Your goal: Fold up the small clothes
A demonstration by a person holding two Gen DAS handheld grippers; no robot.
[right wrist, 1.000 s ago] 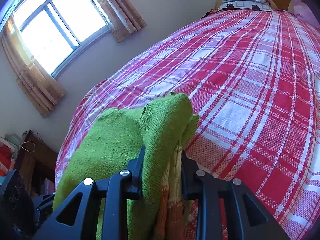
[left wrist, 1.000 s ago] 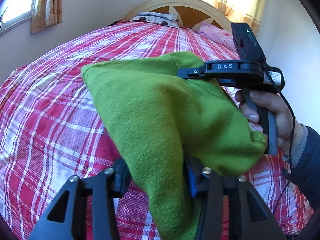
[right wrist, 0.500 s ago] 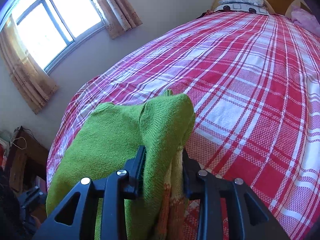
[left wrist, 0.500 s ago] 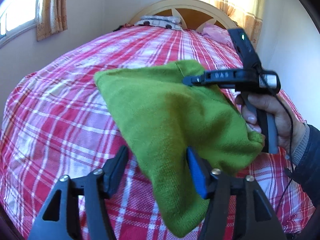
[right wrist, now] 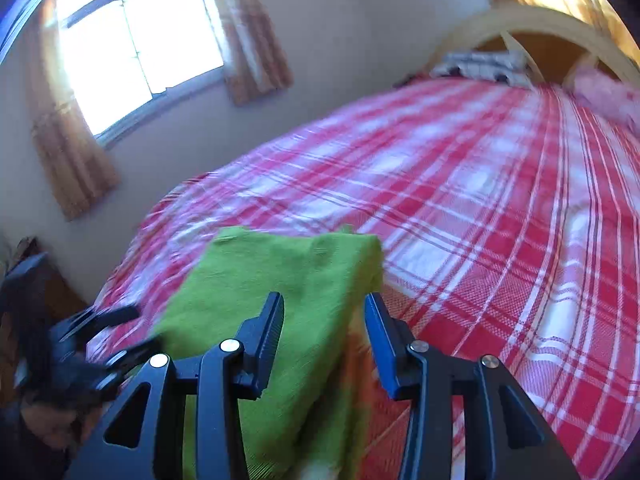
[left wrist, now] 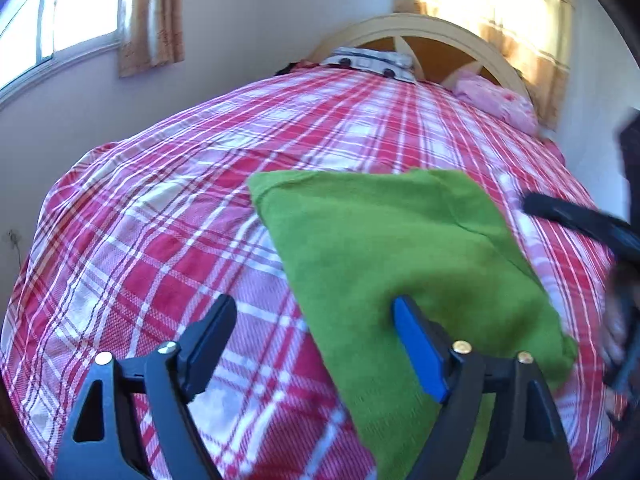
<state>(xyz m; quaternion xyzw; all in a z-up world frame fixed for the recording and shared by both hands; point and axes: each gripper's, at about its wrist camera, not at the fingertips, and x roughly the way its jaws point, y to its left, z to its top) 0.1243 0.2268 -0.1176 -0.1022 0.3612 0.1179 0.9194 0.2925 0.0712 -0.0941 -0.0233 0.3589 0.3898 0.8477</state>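
Note:
A green knitted garment (left wrist: 400, 256) lies folded flat on the red plaid bedspread (left wrist: 168, 240). My left gripper (left wrist: 312, 340) hangs just above its near left edge. Its jaws are wide and still opening, and the pads do not touch the cloth. In the right wrist view the same green garment (right wrist: 288, 280) runs between the jaws of my right gripper (right wrist: 324, 332). Those jaws are opening too, with a gap beside the blue pad and an orange part of the garment showing below. Each gripper appears blurred at the edge of the other's view.
A cream wooden headboard (left wrist: 432, 32) with a patterned pillow (left wrist: 372, 62) and a pink cloth (left wrist: 496, 100) closes the far end of the bed. A window with curtains (right wrist: 132, 48) is on the left wall. Dark wooden furniture (right wrist: 36, 272) stands by the bed's left corner.
Both grippers have let go of the green garment and drawn back and up. The garment, held up and draped before, now lies flat and folded on the bedspread.

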